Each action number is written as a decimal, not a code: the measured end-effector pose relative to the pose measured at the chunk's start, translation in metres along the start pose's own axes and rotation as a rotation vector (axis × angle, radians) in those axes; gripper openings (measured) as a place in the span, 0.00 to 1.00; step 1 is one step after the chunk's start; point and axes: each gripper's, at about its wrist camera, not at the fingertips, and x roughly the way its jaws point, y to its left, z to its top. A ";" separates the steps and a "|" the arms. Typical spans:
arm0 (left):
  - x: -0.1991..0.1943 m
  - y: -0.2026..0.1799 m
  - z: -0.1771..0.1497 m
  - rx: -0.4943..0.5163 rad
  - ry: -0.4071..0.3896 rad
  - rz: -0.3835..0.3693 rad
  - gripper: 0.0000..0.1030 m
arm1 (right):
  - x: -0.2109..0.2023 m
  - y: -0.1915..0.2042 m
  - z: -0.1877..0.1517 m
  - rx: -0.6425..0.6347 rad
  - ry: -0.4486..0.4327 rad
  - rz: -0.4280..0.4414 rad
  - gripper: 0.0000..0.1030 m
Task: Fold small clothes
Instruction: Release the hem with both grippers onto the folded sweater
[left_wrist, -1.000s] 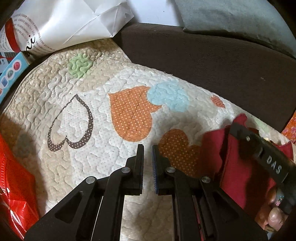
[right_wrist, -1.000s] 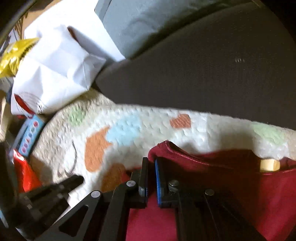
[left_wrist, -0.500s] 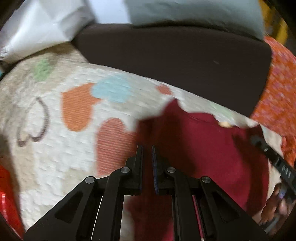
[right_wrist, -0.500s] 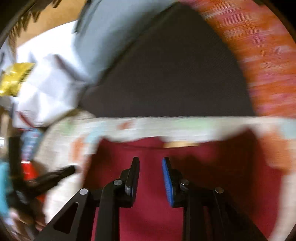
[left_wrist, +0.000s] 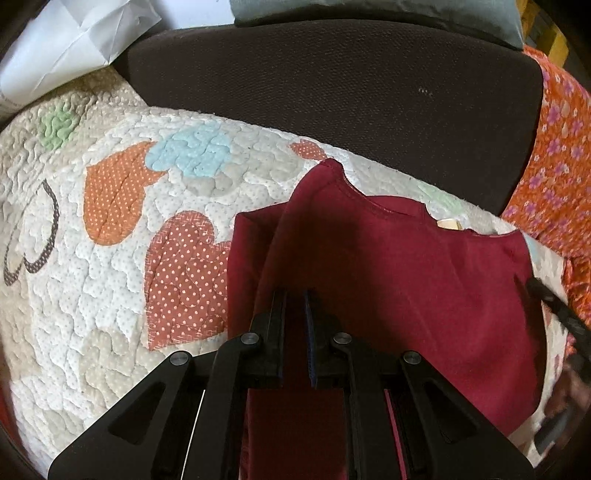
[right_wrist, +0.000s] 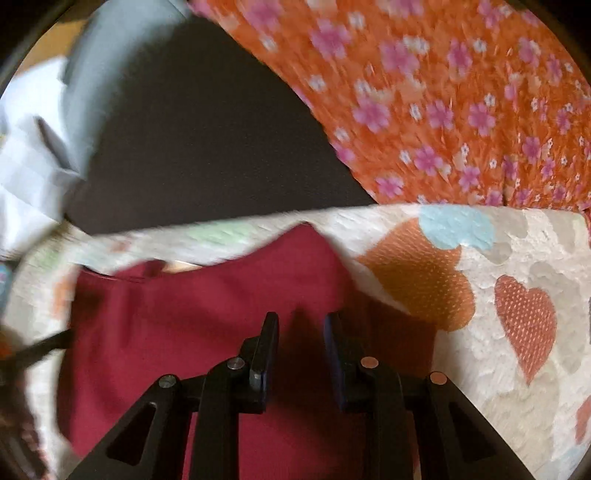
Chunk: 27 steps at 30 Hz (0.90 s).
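1. The dark red garment (left_wrist: 406, 266) lies spread on the heart-patterned quilt (left_wrist: 110, 295), close to the quilt's far edge where it meets the dark brown cushion (left_wrist: 332, 92). One side flap is already doubled under along the left edge, and a pale label (left_wrist: 448, 224) shows at the neckline.

2. The left gripper (left_wrist: 294, 306) is pinched to a narrow slit above the left part of the garment. Red cloth shows through the slit, but the pads do not appear to grip it; it looks empty.

3. The right gripper (right_wrist: 301, 332) has opened partway over the last second and stands apart over the garment's right half with nothing between its jaws. The cloth under it lies flat, and the picture is blurred.

4. The step in hand seems to be setting up the next fold. To do it well, each gripper should come down on a corner or hem, not the middle of the cloth, and take the top layer only.

5. Both corners should lift together and travel level, so the fold line runs straight and the tucked left flap is not dragged out.

6. The orange flowered fabric (right_wrist: 443, 92) lies near the right side; the fold should stay clear of it.
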 end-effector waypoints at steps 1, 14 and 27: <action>-0.001 -0.003 -0.001 0.016 -0.006 0.013 0.08 | -0.013 0.005 -0.008 -0.018 -0.016 0.004 0.23; -0.037 -0.011 -0.019 0.064 -0.123 0.052 0.08 | -0.034 0.008 -0.065 -0.019 0.044 0.041 0.30; -0.128 -0.019 -0.047 0.039 -0.276 -0.287 0.76 | -0.088 0.058 -0.081 -0.094 -0.001 0.153 0.30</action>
